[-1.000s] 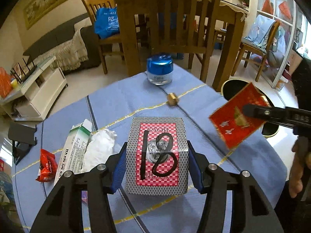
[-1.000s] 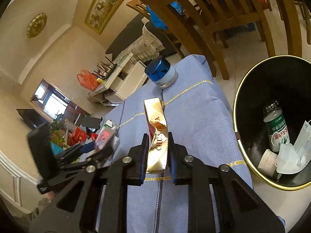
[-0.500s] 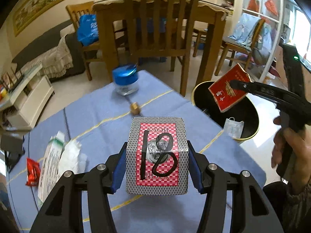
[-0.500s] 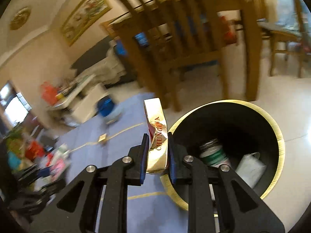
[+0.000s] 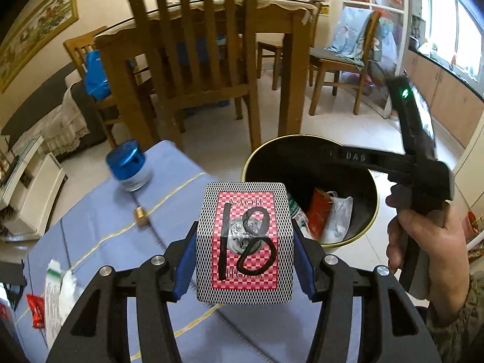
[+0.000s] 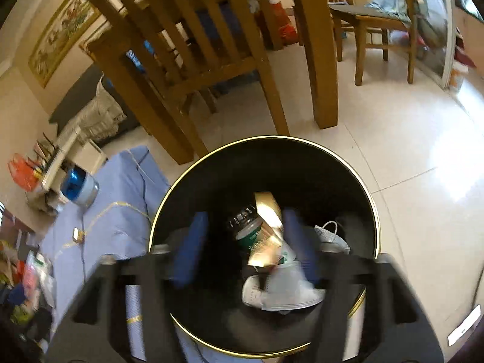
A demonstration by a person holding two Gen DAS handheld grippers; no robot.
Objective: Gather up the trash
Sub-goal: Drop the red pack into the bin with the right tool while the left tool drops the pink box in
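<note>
So the left gripper point(image 5: 245, 267) has its blue-padded jaws pressed against both sides of a black-and-white mesh-patterned card box with a red checkered face and a big handwritten "18" on it point(image 5: 245, 243), holding it up above the blue quilted tablecloth with thin yellow lines point(image 5: 115, 214).

Over on the right, the right gripper point(image 6: 245, 248) hangs directly over the round black trash bin with a gold rim point(image 6: 360, 181), and its blue pads point(image 6: 190, 248) are spread wide with nothing between them. The picture is motion-blurred there. A shiny gold and red cigarette pack point(image 6: 267, 230) is inside the bin, tilted, sitting against a green-labelled bottle with a dark cap point(image 6: 246, 231), and there's a white face mask point(image 6: 284, 290) crumpled below them. From the left wrist view you can see the same bin point(image 5: 302, 151) standing on the floor just past the table edge, with the pack's red side point(image 5: 317, 211) showing next to the mask.

Still out on the cloth: a blue-lidded glass jar point(image 5: 128, 165) near the far corner, a small brass-coloured cap point(image 5: 140, 216) closer in, and at the left edge a white and green carton point(image 5: 53, 296), some crumpled white tissue point(image 5: 68, 290) touching it, and a red snack wrapper point(image 5: 34, 310).
</note>
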